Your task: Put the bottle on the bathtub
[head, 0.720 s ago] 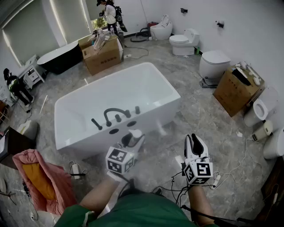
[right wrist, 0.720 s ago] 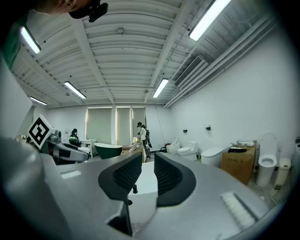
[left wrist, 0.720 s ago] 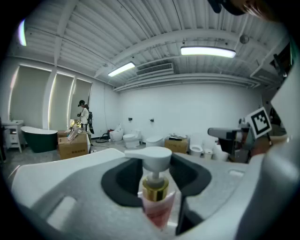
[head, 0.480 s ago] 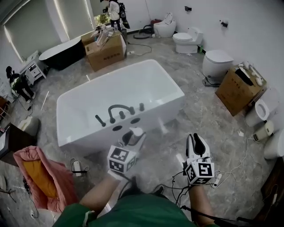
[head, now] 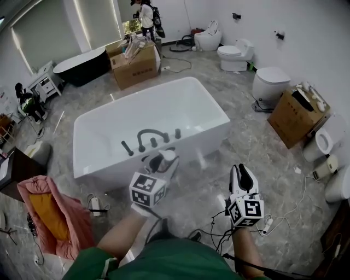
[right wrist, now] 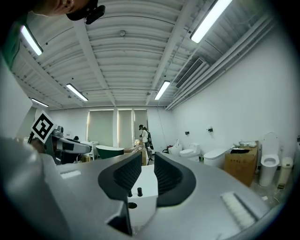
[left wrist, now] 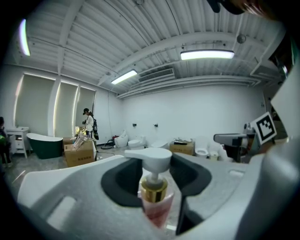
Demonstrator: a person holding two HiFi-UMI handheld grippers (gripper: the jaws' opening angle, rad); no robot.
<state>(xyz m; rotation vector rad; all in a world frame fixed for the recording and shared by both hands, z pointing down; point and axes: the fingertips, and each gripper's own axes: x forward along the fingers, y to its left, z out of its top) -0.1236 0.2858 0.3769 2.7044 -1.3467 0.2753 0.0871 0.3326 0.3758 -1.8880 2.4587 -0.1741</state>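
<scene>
The white bathtub (head: pixel 104 128) fills the middle of the head view, with black tap fittings (head: pixel 150 136) on its near rim. My left gripper (head: pixel 162 163) is shut on a pump bottle (head: pixel 167 156) at the near rim, just right of the fittings. In the left gripper view the bottle (left wrist: pixel 155 200) stands upright between the jaws: pink liquid, gold collar, white pump head. My right gripper (head: pixel 242 176) hangs over the floor to the right of the tub, jaws drawn together with nothing between them. Past the right gripper (right wrist: pixel 147 171) the tub's rim (right wrist: pixel 146 185) shows.
Cardboard boxes stand behind the tub (head: pixel 135 64) and at the right (head: pixel 292 115). Toilets (head: pixel 236 56) line the right wall. A black tub (head: pixel 82 64) is at the back left, a person (head: pixel 146 15) at the far end. A pink bag (head: pixel 52 216) and cables (head: pixel 273 219) lie on the floor.
My left gripper has carried the bottle a little forward, up to the tub's near rim. The right gripper has stayed in place.
</scene>
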